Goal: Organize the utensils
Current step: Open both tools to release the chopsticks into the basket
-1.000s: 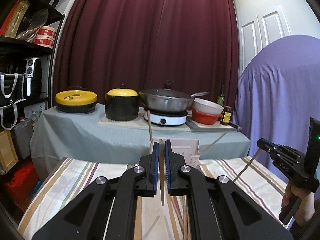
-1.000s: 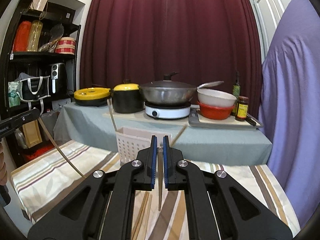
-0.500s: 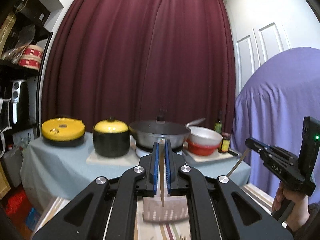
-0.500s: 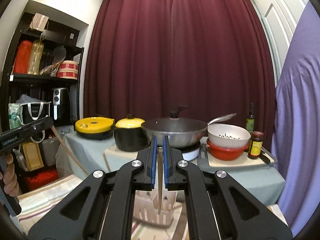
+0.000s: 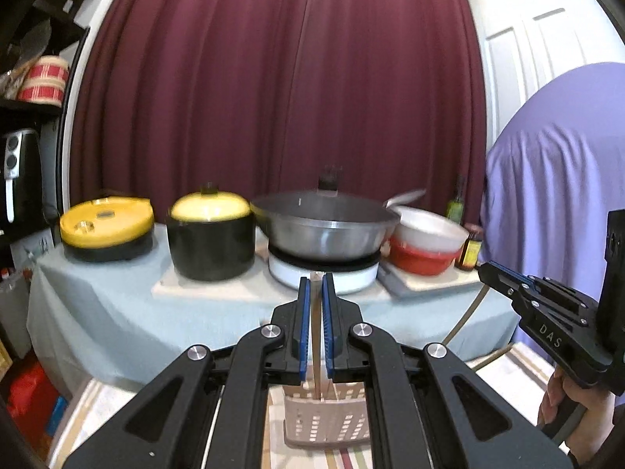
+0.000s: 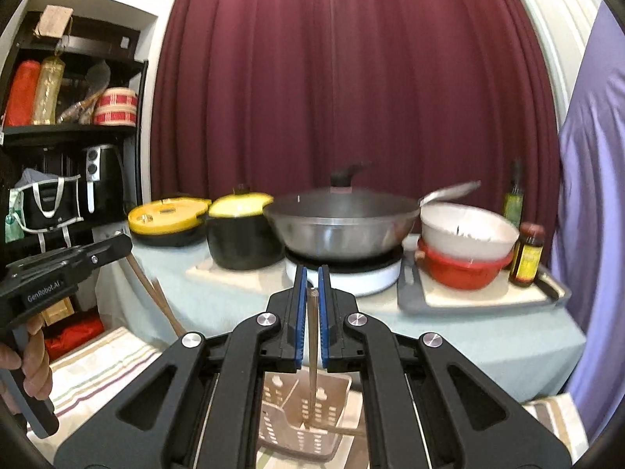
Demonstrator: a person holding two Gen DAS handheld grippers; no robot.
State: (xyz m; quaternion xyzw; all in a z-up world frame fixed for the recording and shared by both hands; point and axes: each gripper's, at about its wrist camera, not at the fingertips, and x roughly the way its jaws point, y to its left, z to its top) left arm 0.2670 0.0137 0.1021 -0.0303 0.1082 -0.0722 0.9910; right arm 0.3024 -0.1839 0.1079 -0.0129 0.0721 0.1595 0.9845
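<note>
Left gripper [image 5: 315, 324] low centre, near level, clamped on a chopstick [image 5: 315, 355], right gripper [image 6: 311, 320] likewise clamping a chopstick [image 6: 312, 355], basket [image 6: 312, 426] beneath both.

Both claws [image 5: 316, 285] [image 6: 312, 275] advanced over basket [image 6: 312, 422], chopsticks [image 6: 312, 336] raised

Striped cloth surface [image 6: 97, 367] carries a perforated utensil basket [image 6: 297, 430]; behind, a grey-clothed table [image 6: 488, 336] bears board [image 6: 211, 271], hotplate [image 6: 351, 277], tray [image 6: 484, 301] (pots blurred).

Probably a home kitchen corner: wok [image 6: 343, 230] on hotplate [image 6: 343, 277], pots, curtain [image 6: 351, 78].
</note>
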